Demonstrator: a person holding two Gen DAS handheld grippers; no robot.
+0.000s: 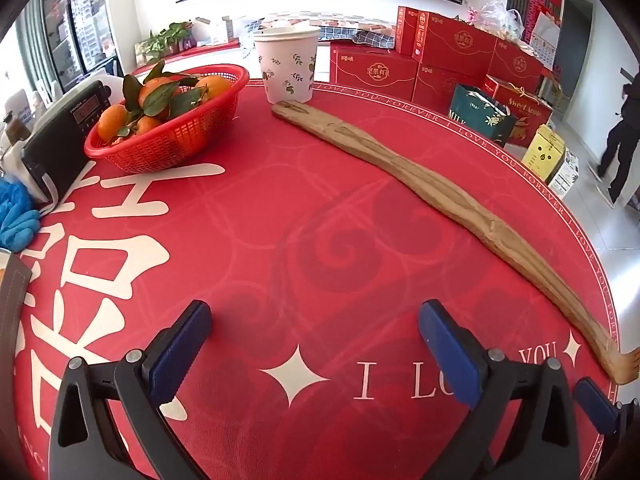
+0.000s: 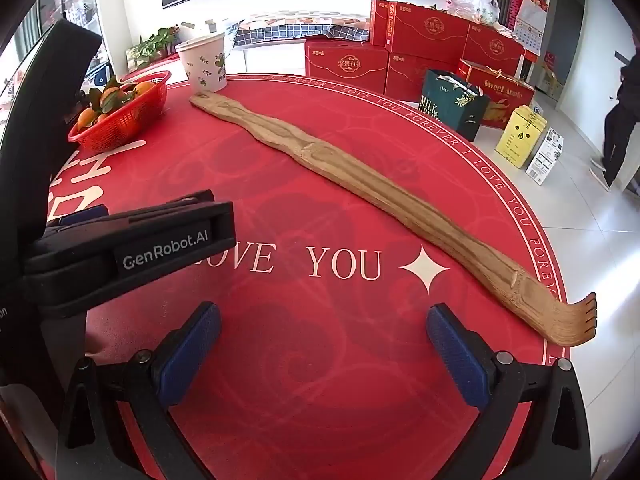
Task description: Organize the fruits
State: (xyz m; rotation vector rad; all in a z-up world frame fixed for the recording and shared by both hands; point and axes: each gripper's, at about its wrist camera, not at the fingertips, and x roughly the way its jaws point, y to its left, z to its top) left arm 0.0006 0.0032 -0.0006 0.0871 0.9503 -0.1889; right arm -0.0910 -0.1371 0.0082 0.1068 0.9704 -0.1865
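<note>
My left gripper (image 1: 316,344) and right gripper (image 2: 324,344) both stand wide apart, ribbed blue pads over bare red tablecloth (image 1: 304,208), nothing between them. Only my left view shows the black radio (image 1: 60,128) beside the red mesh basket (image 1: 168,144) of leafy oranges (image 1: 113,121); only my right shows the wooden backscratcher's (image 2: 360,196) clawed end.

Left tongs (image 1: 315,334), black angular arms, blue ribbed pads (image 1: 182,356), round silver screws at the pivots, right tongs (image 2: 323,338) of matching build, black housing beside them marked GenRobot.AI in pale lettering
</note>
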